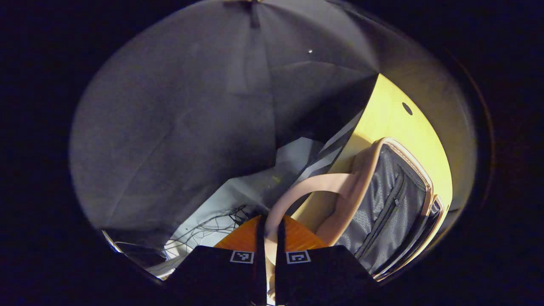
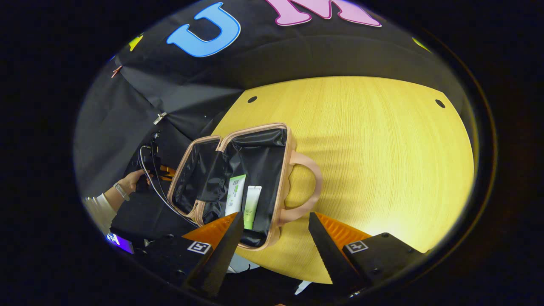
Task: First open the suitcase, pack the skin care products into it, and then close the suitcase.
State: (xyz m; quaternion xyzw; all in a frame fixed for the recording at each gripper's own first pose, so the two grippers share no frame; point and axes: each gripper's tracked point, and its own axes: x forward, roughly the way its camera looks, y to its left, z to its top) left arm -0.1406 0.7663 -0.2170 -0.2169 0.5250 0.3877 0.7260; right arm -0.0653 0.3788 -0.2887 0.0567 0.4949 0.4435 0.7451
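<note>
On the pale wood worktop the suitcase lies open near its left edge, two tubes inside. The left gripper has its fingers closed on the suitcase's handle. The right gripper hovers nearby, fingers spread wide, empty.

The tabletop is pale wood with fine straight grain and a soft satin sheen. The suitcase has a smooth matt leather-like rim and handle; its lining is thin, crinkled, slightly shiny cloth. At its 6 o'clock end lie two smooth plastic tubes.
</note>
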